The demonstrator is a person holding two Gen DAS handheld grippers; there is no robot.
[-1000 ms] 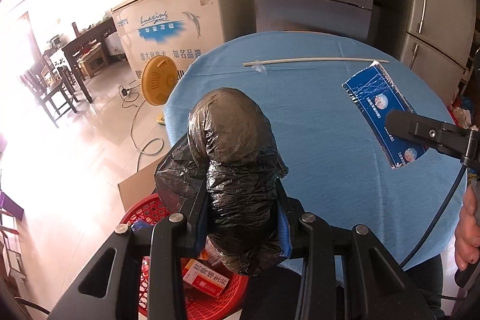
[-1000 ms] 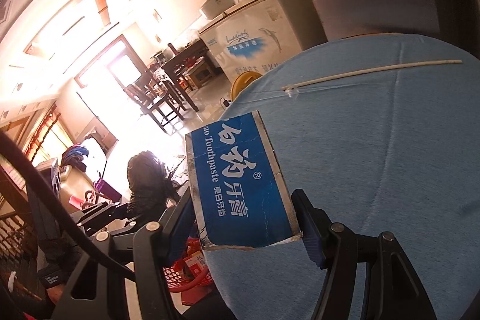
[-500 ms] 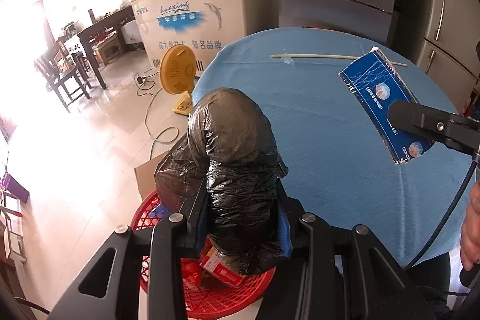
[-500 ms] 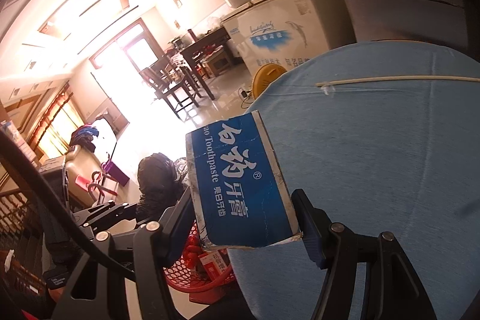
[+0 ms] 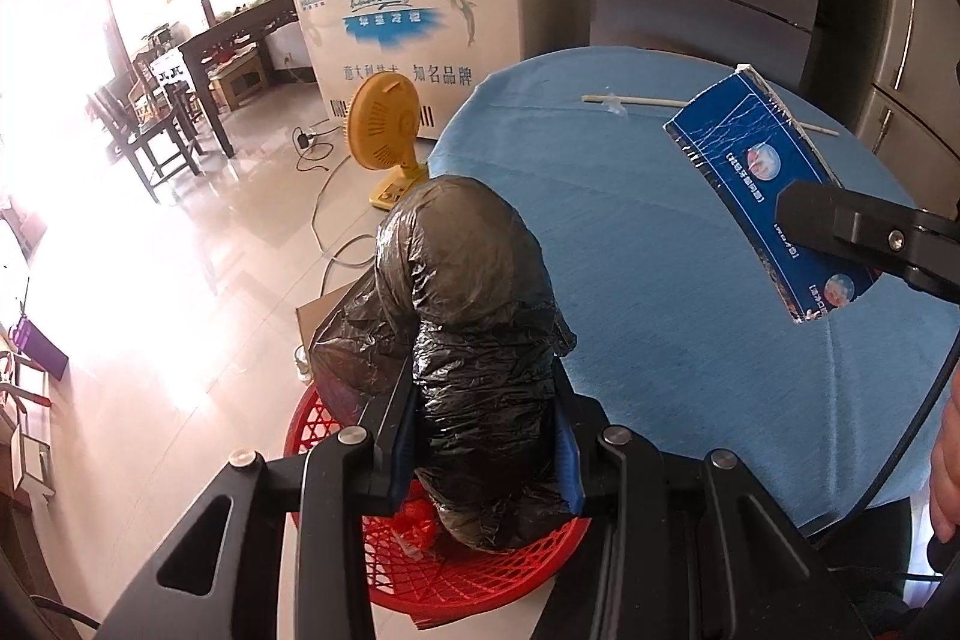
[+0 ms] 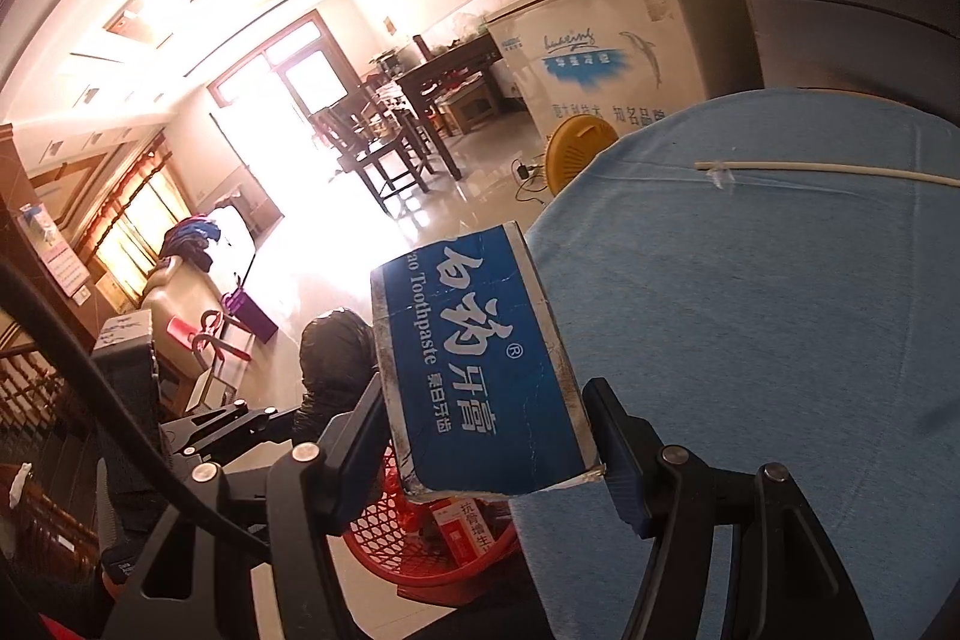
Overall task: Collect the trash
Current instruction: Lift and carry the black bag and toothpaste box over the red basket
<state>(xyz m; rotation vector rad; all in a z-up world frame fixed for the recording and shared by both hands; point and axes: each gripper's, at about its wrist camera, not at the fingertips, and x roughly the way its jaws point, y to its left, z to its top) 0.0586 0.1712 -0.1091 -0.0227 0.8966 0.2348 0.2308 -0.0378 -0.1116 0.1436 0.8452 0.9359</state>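
The left hand-held gripper is clamped on a crumpled black trash bag, which hangs right over the red basket on the floor beside the blue table. The bag looks light, soft and slippery, so a squeeze around its bulk suits it best. The right hand-held gripper is clamped on a blue toothpaste box, held above the table edge. It is thin, stiff cardboard, probably empty, and easily crushed. "Toothpaste" is legible among white Chinese characters. A red-and-white carton in the basket also bears Chinese print, too small to read reliably.
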